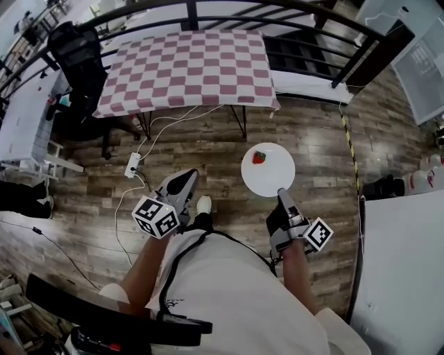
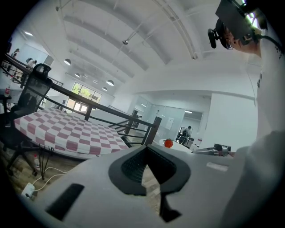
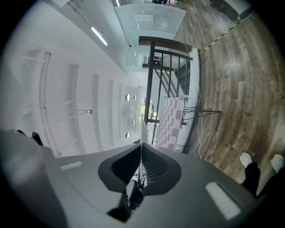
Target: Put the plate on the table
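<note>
A round white plate (image 1: 272, 175) with a red strawberry (image 1: 259, 157) on it hangs level above the wooden floor. My right gripper (image 1: 281, 195) is shut on its near rim. In the right gripper view the plate (image 3: 141, 127) runs edge-on as a thin line between the closed jaws (image 3: 140, 149). The table (image 1: 187, 69) with a red-and-white checked cloth stands ahead, well beyond the plate. My left gripper (image 1: 186, 179) hovers left of the plate, shut and holding nothing. The left gripper view looks over its closed jaws (image 2: 146, 149) at the strawberry (image 2: 168, 143) and the checked table (image 2: 58, 129).
A black railing (image 1: 208, 14) curves behind the table. To the table's left stands a black office chair (image 1: 75, 48). A white power strip (image 1: 132, 165) with cables lies on the floor. A white tabletop (image 1: 402, 263) fills the right side. Yellow-black tape (image 1: 349, 149) marks the floor.
</note>
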The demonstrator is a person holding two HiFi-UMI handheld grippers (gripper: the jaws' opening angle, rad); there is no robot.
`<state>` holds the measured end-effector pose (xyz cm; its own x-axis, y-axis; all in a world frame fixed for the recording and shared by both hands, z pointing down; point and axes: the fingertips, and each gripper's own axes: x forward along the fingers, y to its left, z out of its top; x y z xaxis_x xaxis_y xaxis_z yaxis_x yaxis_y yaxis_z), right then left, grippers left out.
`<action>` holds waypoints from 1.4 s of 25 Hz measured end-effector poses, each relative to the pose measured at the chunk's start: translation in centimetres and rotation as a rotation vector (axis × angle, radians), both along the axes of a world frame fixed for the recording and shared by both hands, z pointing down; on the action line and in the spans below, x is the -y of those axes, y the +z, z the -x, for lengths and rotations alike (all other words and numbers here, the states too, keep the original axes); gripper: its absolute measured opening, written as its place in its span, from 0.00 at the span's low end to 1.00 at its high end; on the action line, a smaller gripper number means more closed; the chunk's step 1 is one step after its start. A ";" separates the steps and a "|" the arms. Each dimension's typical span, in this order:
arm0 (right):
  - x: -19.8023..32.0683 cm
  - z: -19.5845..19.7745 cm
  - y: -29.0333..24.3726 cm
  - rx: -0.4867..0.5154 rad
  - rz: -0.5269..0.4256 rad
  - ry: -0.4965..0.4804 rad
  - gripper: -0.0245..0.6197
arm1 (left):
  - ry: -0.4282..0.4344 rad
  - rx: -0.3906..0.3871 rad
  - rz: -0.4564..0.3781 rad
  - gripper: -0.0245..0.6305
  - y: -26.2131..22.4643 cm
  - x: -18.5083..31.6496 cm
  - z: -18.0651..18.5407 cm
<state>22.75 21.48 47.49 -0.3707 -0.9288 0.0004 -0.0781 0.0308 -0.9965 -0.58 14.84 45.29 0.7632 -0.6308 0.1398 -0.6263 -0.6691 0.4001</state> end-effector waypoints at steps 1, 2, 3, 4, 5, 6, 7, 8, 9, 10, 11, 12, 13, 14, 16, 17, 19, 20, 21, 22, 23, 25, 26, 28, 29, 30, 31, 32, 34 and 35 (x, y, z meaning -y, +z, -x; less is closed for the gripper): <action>0.9 0.2 -0.2 0.000 -0.001 0.003 0.06 | 0.006 0.000 -0.001 0.05 -0.2 0.9 0.0; 1.7 0.4 -0.4 0.001 -0.002 0.007 0.06 | 0.013 0.002 -0.001 0.05 -0.3 1.8 0.1; 2.5 0.6 -0.6 0.001 -0.002 0.012 0.06 | 0.020 0.006 -0.001 0.05 -0.3 2.6 0.2; 3.4 0.8 -0.7 0.001 -0.002 0.016 0.06 | 0.027 0.009 0.000 0.05 -0.4 3.5 0.3; 4.3 1.0 -0.9 0.001 -0.002 0.021 0.06 | 0.033 0.011 0.001 0.05 -0.4 4.4 0.5; 5.1 1.2 -1.1 0.002 -0.002 0.026 0.06 | 0.039 0.010 0.001 0.05 -0.5 5.3 0.7; 6.0 1.4 -1.2 0.003 -0.002 0.031 0.07 | 0.045 0.006 0.002 0.05 -0.5 6.3 0.9; 6.8 1.6 -1.2 0.003 -0.001 0.038 0.06 | 0.048 0.001 0.002 0.05 -0.6 7.2 1.2; 7.5 1.8 -1.2 0.001 0.001 0.043 0.06 | 0.049 -0.004 0.004 0.05 -0.6 8.2 1.5; 8.3 2.1 -1.2 -0.003 0.002 0.047 0.06 | 0.049 -0.007 0.006 0.05 -0.7 9.2 1.9; 9.0 2.3 -1.2 -0.007 0.004 0.051 0.06 | 0.049 -0.008 0.007 0.05 -0.7 10.1 2.2; 9.8 2.5 -1.3 -0.009 0.006 0.055 0.06 | 0.051 -0.007 0.008 0.05 -0.7 11.0 2.4; 10.5 2.8 -1.3 -0.009 0.006 0.059 0.07 | 0.055 -0.006 0.008 0.05 -0.7 11.9 2.6; 11.2 3.0 -1.4 -0.008 0.005 0.064 0.06 | 0.062 -0.005 0.008 0.05 -0.6 12.7 2.7; 12.4 3.5 -1.3 -0.008 0.005 0.073 0.06 | 0.075 -0.005 0.010 0.05 -0.4 14.2 3.0; 13.0 3.8 -1.2 -0.008 0.008 0.077 0.06 | 0.081 -0.005 0.011 0.05 -0.4 14.9 3.2; 14.0 4.4 -1.1 -0.009 0.012 0.085 0.06 | 0.089 -0.009 0.012 0.05 -0.3 16.1 3.6; 14.5 4.6 -1.1 -0.010 0.014 0.089 0.06 | 0.093 -0.011 0.010 0.05 -0.3 16.7 3.8; 15.0 4.8 -1.0 -0.012 0.014 0.094 0.06 | 0.097 -0.011 0.008 0.05 -0.3 17.3 3.9; 15.5 5.0 -0.9 -0.014 0.014 0.098 0.06 | 0.102 -0.010 0.005 0.05 -0.2 17.9 4.1; 16.0 5.3 -0.9 -0.015 0.013 0.100 0.06 | 0.105 -0.009 0.005 0.05 -0.2 18.5 4.4; 16.9 6.1 -0.8 -0.016 0.014 0.105 0.06 | 0.110 -0.009 0.010 0.05 0.1 19.5 4.9; 17.2 6.4 -0.8 -0.016 0.016 0.108 0.06 | 0.113 -0.009 0.014 0.05 0.3 20.0 5.2; 17.5 7.0 -0.5 -0.011 0.021 0.116 0.06 | 0.121 -0.006 0.017 0.05 0.8 20.5 5.5; 17.5 7.3 -0.3 -0.010 0.024 0.120 0.07 | 0.127 -0.003 0.015 0.04 1.0 20.6 5.7; 17.5 7.5 -0.2 -0.013 0.025 0.122 0.06 | 0.132 -0.002 0.013 0.05 1.2 20.6 5.8; 17.6 7.8 -0.1 -0.016 0.026 0.122 0.06 | 0.134 -0.003 0.011 0.05 1.2 20.8 6.1; 17.9 8.1 -0.2 -0.019 0.026 0.122 0.06 | 0.136 -0.004 0.009 0.05 1.2 21.2 6.3; 18.8 8.7 -0.4 -0.019 0.028 0.122 0.07 | 0.138 -0.009 0.008 0.05 1.1 22.1 6.9; 19.1 9.0 -0.5 -0.016 0.031 0.123 0.06 | 0.142 -0.010 0.007 0.05 1.0 22.4 7.2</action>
<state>13.73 2.36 47.00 -0.2541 -0.9666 0.0346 -0.0957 -0.0104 -0.9954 -7.78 -7.54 46.31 0.8460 -0.5154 0.1361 -0.5216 -0.7477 0.4110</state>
